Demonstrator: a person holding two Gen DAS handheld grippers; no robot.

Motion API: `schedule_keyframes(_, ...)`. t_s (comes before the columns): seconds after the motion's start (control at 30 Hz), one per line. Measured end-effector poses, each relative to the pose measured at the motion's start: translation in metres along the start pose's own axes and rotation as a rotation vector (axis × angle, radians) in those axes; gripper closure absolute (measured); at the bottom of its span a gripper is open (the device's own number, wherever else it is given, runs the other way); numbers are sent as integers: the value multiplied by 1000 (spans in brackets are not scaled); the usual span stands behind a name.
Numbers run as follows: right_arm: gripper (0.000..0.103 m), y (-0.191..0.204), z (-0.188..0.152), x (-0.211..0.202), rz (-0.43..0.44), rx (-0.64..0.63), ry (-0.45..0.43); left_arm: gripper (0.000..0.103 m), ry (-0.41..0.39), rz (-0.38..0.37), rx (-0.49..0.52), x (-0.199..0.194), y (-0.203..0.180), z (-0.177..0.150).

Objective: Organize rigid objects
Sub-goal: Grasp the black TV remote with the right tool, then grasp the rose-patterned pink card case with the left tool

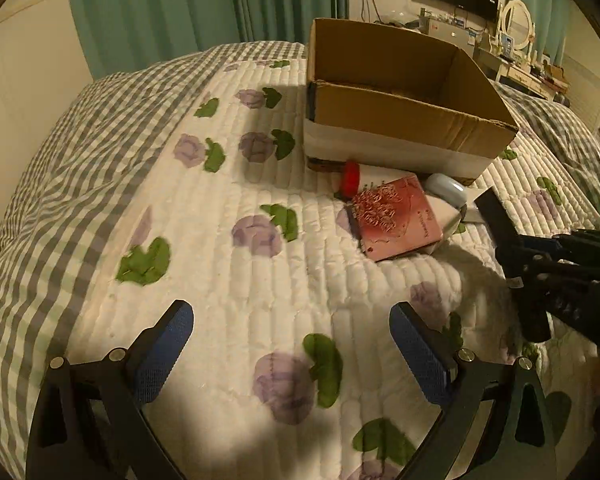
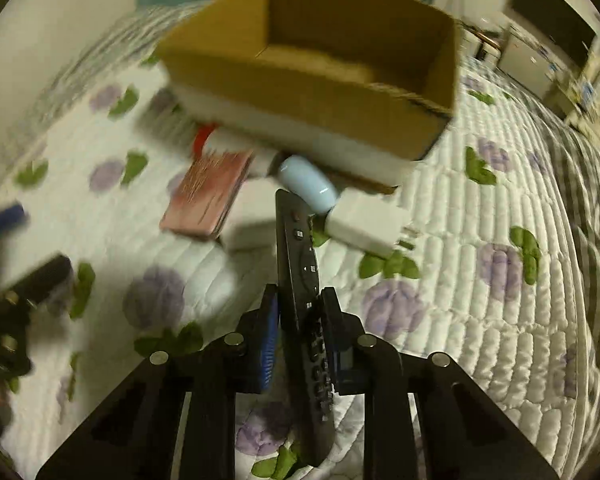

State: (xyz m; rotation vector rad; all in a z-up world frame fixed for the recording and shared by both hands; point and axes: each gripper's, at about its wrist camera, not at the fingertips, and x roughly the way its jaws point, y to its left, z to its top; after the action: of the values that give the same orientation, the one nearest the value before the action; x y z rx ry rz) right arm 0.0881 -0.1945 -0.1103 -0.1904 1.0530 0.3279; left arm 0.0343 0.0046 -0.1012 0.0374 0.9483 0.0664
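Right gripper (image 2: 298, 320) is clamped on the black remote (image 2: 300, 280), held edge-up and aimed at the open cardboard box (image 2: 312, 92), presumably for dropping in, while the left gripper (image 1: 292, 344) is kept spread apart over the quilt (image 1: 240, 280), empty

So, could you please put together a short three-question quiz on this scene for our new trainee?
1. True or false: the right gripper holds the long black remote control.
2. Which gripper is open? A) left gripper B) right
3. The pink rectangular notebook lies on the quilted bed, just in front of the open brown cardboard ____.

Key: 1 true; 2 A; 3 box.
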Motion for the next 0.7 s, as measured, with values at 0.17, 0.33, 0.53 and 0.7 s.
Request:
schedule_keyframes(0.17,84,-14,7,-2,23,50,-17,3,-6,-30,1,12,-16,18)
schedule_keyframes(0.33,84,-21,21,6,1,36,-23,3,5,-70,11,35,-40,40)
schedule_keyframes(0.53,84,-26,19,20,24,59,-20,3,54,-114,-4,67,-56,59)
schedule_keyframes(0.7,84,-34,17,18,45,89,-35,5,101,-172,-32,95,-61,68)
